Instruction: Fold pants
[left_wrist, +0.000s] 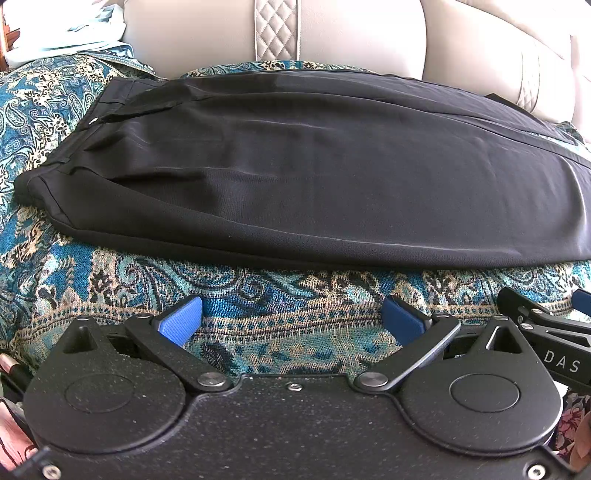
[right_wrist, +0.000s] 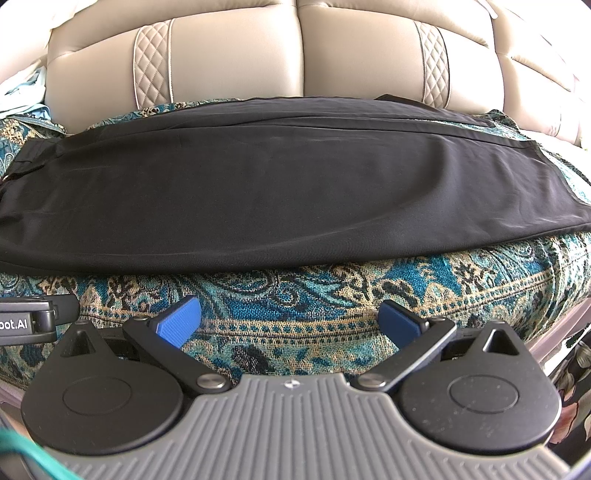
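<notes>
Black pants (left_wrist: 295, 177) lie flat along the sofa's patterned cover (left_wrist: 258, 295), waistband apparently toward its left end. Left gripper (left_wrist: 291, 321) and right gripper (right_wrist: 290, 321) hover at the cover's front edge, jaws wide apart, holding nothing.

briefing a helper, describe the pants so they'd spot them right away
Find the beige sofa and the teal paisley cover on its seat. The pants lie flat across that cover, waistband to the left: plain black against all that pattern.
</notes>
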